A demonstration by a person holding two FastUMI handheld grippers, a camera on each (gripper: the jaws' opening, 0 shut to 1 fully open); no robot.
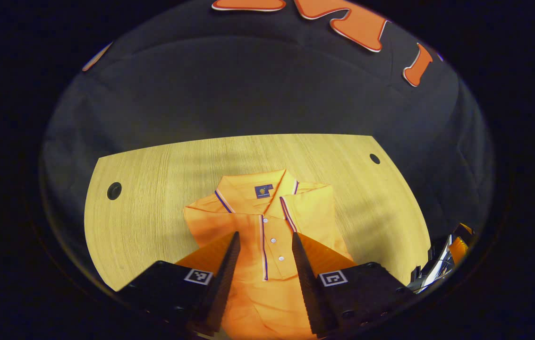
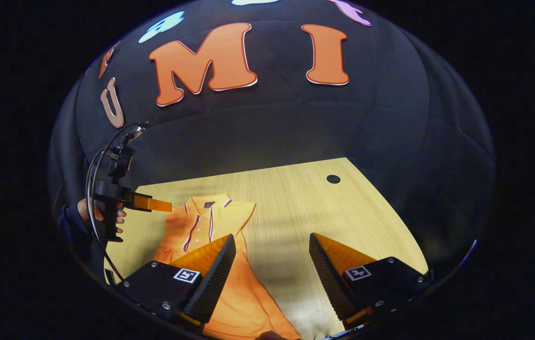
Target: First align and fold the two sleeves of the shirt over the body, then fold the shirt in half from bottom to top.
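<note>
An orange polo shirt (image 1: 267,222) lies face up on the wooden table (image 1: 154,179), collar at the far end and buttons showing. It forms a narrow strip, and its sides look folded in over the body. My left gripper (image 1: 265,234) hovers open over the shirt's chest, one finger on each side of the placket, with nothing between them. In the right gripper view the shirt (image 2: 210,222) lies to the left. My right gripper (image 2: 272,236) is open above the shirt's right edge and the bare table (image 2: 295,208). The left gripper (image 2: 151,204) shows there, held by a hand (image 2: 102,215).
Round cable holes (image 1: 114,191) (image 1: 374,158) sit near the table's far corners, one also in the right gripper view (image 2: 333,179). The black cloth wall (image 1: 267,94) stands behind the table. Part of the right gripper (image 1: 451,250) shows at the right edge.
</note>
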